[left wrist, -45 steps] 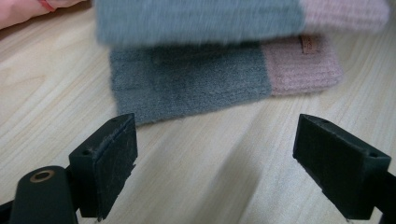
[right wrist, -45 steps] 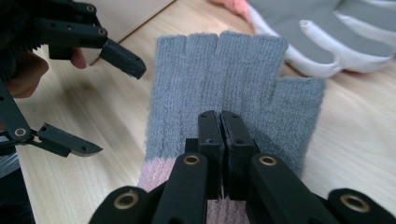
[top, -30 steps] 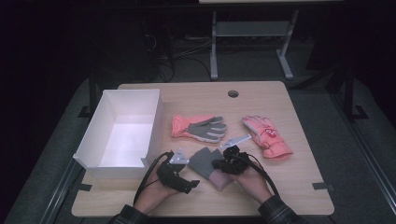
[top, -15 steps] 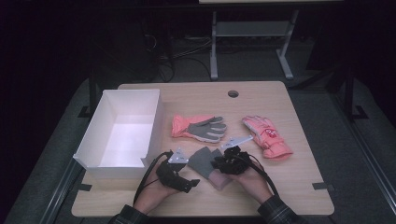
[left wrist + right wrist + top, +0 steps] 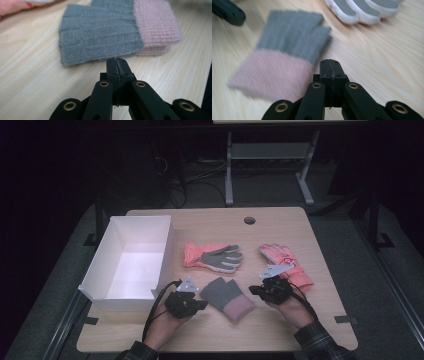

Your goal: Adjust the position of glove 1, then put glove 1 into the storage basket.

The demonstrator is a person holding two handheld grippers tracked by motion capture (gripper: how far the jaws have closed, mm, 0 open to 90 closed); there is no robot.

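Observation:
A grey knitted glove with a pink cuff (image 5: 227,299) (image 5: 100,37) (image 5: 287,50) lies flat on the wooden table near the front edge, with a second layer showing under its cuff. My left gripper (image 5: 204,304) (image 5: 117,60) rests just left of it, tips close to the grey edge. Its jaws have just closed and stand shut with nothing between them. My right gripper (image 5: 251,290) (image 5: 330,61) sits just right of the glove, apart from it. Its jaws have also just closed and are shut and empty.
An open white box (image 5: 100,270) stands at the left. An orange glove with a grey palm (image 5: 212,256) (image 5: 362,10) lies behind the knitted one, and a coral glove (image 5: 287,262) lies at the right, behind my right hand. A cable hole (image 5: 249,220) marks the far edge.
My right gripper has drawn off to the right, away from the knitted glove, which now lies uncovered between the two grippers. The left hand has stayed put.

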